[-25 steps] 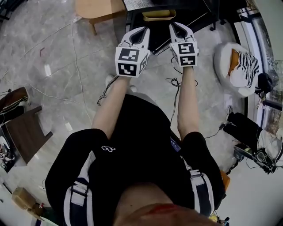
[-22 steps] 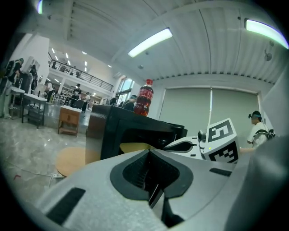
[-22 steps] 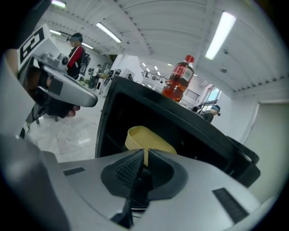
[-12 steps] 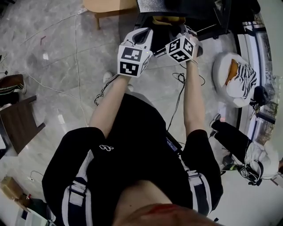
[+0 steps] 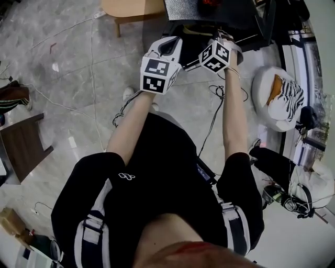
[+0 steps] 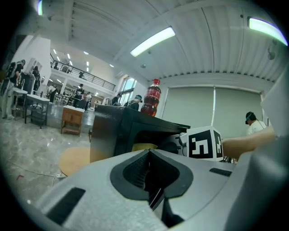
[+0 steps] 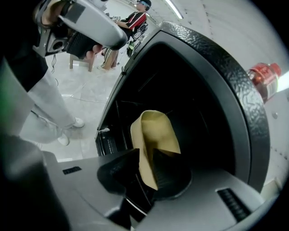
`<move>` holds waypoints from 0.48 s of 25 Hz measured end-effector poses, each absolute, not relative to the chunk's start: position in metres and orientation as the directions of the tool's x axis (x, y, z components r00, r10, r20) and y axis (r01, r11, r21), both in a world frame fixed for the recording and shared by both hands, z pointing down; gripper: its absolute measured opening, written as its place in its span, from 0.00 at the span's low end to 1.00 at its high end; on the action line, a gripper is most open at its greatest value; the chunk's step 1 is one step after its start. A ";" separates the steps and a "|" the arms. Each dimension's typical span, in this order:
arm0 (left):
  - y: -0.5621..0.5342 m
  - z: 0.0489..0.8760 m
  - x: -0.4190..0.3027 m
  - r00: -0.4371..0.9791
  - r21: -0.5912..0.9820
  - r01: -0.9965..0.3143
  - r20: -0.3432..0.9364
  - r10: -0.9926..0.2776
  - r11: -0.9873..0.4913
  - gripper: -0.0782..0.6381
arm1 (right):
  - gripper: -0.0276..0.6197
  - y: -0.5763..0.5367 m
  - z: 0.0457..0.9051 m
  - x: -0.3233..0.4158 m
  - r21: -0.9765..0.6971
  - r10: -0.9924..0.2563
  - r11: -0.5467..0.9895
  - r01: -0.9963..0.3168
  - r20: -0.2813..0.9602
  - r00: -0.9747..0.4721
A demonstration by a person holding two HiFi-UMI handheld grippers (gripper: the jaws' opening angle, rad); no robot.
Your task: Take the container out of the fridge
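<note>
A black mini fridge (image 7: 216, 72) stands open in front of me, its dark inside shown in the right gripper view. A tan container (image 7: 156, 135) sits inside it. My right gripper (image 7: 146, 173) is rolled on its side and shut on the container's rim, one jaw inside the rim and one outside. In the head view the right gripper (image 5: 224, 37) reaches into the fridge (image 5: 180, 8). My left gripper (image 5: 168, 46) hangs beside it, just outside the opening, shut and empty. The left gripper view shows the container (image 6: 144, 146) as a yellow patch inside the fridge (image 6: 113, 131).
A red bottle (image 6: 151, 97) stands on top of the fridge. A round wooden stool (image 5: 131, 9) is left of the fridge. A white cushion with a striped cloth (image 5: 280, 91) lies on the floor at right. Cables (image 5: 214, 94) run below the grippers. A dark wooden table (image 5: 26, 149) stands at left.
The right gripper has rolled onto its side, gone forward into the fridge and shut on the container's rim. The left gripper has stayed in front of the fridge.
</note>
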State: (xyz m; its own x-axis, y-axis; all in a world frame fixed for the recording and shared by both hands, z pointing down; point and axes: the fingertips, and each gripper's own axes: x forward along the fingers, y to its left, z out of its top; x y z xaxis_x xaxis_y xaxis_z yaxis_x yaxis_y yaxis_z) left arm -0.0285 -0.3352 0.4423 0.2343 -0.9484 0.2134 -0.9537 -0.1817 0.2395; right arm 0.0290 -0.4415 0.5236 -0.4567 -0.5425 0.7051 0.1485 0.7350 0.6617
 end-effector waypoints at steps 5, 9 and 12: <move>-0.336 0.443 -0.026 0.241 0.241 -0.952 0.215 -0.946 -0.188 0.12 | 0.10 -0.441 0.524 0.034 0.676 -0.556 0.717 0.170 0.702 -0.446; -0.336 0.443 -0.021 0.252 0.243 -0.950 0.213 -0.944 -0.198 0.12 | 0.07 -0.430 0.520 0.042 0.656 -0.541 0.741 0.145 0.710 -0.451; -0.336 0.443 -0.015 0.266 0.244 -0.946 0.213 -0.940 -0.213 0.12 | 0.06 -0.418 0.511 0.049 0.635 -0.531 0.769 0.074 0.698 -0.480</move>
